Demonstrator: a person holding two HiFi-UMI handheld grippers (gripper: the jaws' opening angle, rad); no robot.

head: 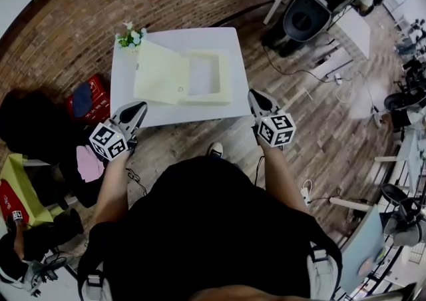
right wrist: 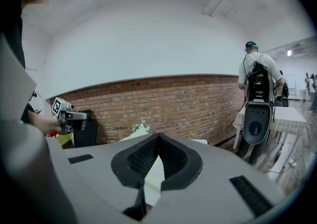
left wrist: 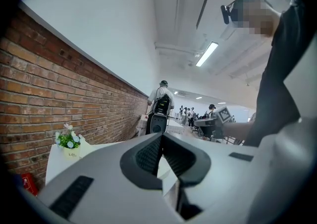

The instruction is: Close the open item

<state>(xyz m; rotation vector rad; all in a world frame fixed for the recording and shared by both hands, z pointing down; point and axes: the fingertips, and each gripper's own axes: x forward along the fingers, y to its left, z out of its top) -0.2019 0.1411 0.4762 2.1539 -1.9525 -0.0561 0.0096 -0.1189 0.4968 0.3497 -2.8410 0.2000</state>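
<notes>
Head view shows a pale yellow box lying open in the middle of a white table, with its lid swung out to the left. A little pot of flowers stands at the far left corner, just beside the lid. The left gripper and right gripper hang near the table's front edge, apart from the box, each with its jaws squeezed together and nothing in them.
</notes>
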